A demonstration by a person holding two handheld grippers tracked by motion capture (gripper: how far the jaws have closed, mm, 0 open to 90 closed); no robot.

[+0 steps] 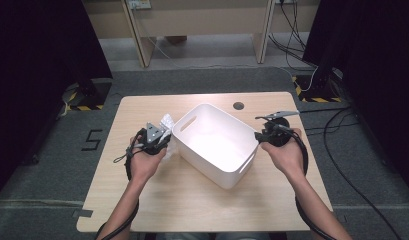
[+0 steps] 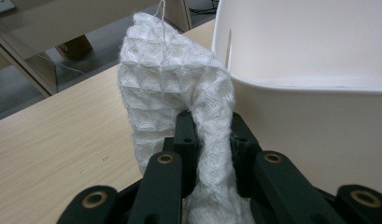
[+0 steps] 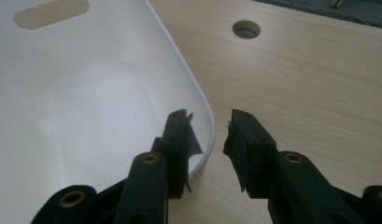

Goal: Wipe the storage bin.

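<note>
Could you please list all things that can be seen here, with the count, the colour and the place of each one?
cloth: one, white, waffle-textured, left of the bin, pinched between the left gripper's jaws.
bin: one, white plastic, with handle slots, middle of the table, nothing visible inside.
table: one, light wood, with a round hole near its far edge.
number mark: one, black, on the grey floor left of the table.
cables: several, black, on the floor to the right.
left gripper: one, black, shut on the cloth.
right gripper: one, black, jaws apart, at the bin's right rim, holding nothing.
hands: two, one behind each gripper.
</note>
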